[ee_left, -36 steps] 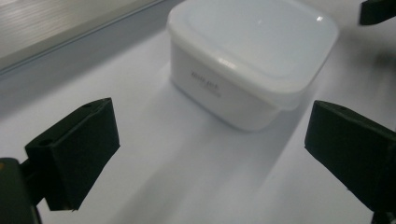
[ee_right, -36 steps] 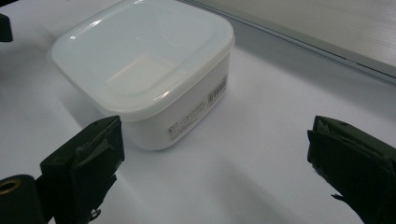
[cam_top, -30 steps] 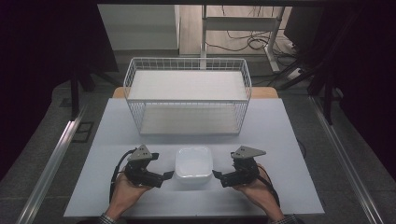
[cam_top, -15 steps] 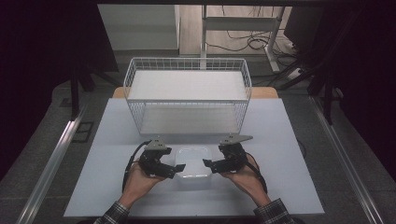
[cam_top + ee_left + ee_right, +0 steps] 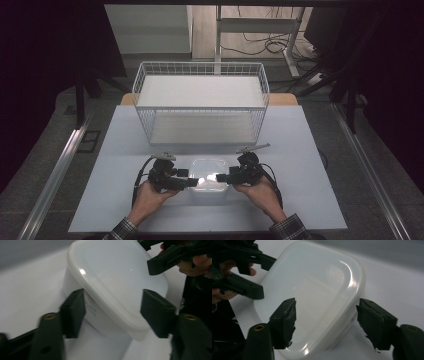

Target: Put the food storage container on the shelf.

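Observation:
A white plastic container with a lid (image 5: 208, 176) sits on the table near its front edge, seen close up as the container (image 5: 112, 282) and the container (image 5: 312, 300) in the gripper views. My left gripper (image 5: 192, 183) reaches it from the left, open, its jaws straddling the container's near corner (image 5: 113, 312). My right gripper (image 5: 220, 177) comes from the right, also open, with its jaws on either side of the opposite corner (image 5: 325, 322). Neither pair of jaws presses on the container.
A white wire basket (image 5: 201, 102) stands at the back of the white table (image 5: 310, 165). Bare table lies left and right of the hands. Metal rails (image 5: 60, 165) and dark floor flank the table.
Both grippers moved forward and inward from beside the container until their jaws came over its left and right corners. The container has stayed in place.

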{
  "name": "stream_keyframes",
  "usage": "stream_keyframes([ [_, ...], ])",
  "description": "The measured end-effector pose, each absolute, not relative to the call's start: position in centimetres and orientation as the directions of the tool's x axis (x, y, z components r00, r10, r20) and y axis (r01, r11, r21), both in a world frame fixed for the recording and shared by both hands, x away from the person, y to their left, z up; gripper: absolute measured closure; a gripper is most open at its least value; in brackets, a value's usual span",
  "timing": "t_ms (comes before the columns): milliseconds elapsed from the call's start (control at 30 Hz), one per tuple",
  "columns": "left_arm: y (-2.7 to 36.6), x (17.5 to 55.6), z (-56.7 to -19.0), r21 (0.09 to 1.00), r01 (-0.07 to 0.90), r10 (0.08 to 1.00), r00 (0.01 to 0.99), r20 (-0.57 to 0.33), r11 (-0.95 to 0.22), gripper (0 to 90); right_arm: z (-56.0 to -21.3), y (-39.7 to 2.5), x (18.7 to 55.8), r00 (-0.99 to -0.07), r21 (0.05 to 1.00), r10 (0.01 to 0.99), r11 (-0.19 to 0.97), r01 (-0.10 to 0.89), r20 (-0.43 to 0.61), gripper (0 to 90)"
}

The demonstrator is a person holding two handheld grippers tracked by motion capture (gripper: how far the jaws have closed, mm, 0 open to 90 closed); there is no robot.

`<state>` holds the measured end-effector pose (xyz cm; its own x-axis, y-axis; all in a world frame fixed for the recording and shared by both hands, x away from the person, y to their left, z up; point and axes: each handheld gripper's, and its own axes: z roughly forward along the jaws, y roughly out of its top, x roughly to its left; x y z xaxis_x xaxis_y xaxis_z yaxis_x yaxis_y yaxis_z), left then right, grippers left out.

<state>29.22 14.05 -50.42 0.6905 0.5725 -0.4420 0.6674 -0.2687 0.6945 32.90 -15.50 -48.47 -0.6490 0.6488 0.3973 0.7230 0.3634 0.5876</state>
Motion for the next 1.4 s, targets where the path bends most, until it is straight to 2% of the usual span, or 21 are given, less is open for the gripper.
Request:
stream_keyframes([
  [33, 14.3, 29.0, -50.2, 0.692, 0.669, 0.571, 0.691, -0.443, -0.273, 50.8, -48.2, -15.7, 32.6, -0.646, 0.584, 0.654, 0.366, 0.725, 0.392, 41.6],
  [67, 14.3, 28.8, -50.1, 0.694, 0.668, 0.574, 0.689, -0.442, -0.269, 55.8, -47.7, -16.1, 31.9, -0.646, 0.591, 0.659, 0.361, 0.721, 0.386, 50.9],
  [100, 14.3, 28.7, -50.1, 0.695, 0.668, 0.576, 0.687, -0.442, -0.263, 55.8, -47.7, -16.1, 31.9, -0.646, 0.591, 0.659, 0.361, 0.721, 0.386, 50.9],
  [133, 14.2, 28.6, -50.0, 0.696, 0.67, 0.585, 0.682, -0.439, -0.258, 56.9, -47.6, -16.2, 31.7, -0.642, 0.596, 0.666, 0.354, 0.721, 0.38, 58.1],
  [367, 14.3, 28.0, -49.5, 0.711, 0.684, 0.62, 0.633, -0.465, -0.165, 77.0, -46.7, -17.6, 30.6, -0.62, 0.651, 0.681, 0.273, 0.709, 0.389, 76.9],
  [400, 14.2, 27.9, -49.4, 0.721, 0.672, 0.624, 0.638, -0.451, -0.167, 80.4, -46.7, -17.7, 30.5, -0.625, 0.666, 0.69, 0.276, 0.693, 0.364, 77.7],
  [667, 14.3, 27.7, -48.7, 0.756, 0.637, 0.642, 0.646, -0.414, -0.153, 80.6, -46.3, -17.4, 30.0, -0.645, 0.729, 0.704, 0.27, 0.629, 0.296, 77.7],
  [1000, 14.8, 27.8, -45.7, 0.8, 0.576, 0.668, 0.663, -0.339, -0.166, 80.6, -43.6, -16.7, 30.1, -0.689, 0.792, 0.685, 0.275, 0.545, 0.236, 77.7],
  [1400, 15.3, 29.1, -42.4, 0.829, 0.539, 0.688, 0.658, -0.305, -0.149, 80.2, -40.0, -16.0, 31.5, -0.709, 0.839, 0.68, 0.265, 0.475, 0.186, 78.0],
])
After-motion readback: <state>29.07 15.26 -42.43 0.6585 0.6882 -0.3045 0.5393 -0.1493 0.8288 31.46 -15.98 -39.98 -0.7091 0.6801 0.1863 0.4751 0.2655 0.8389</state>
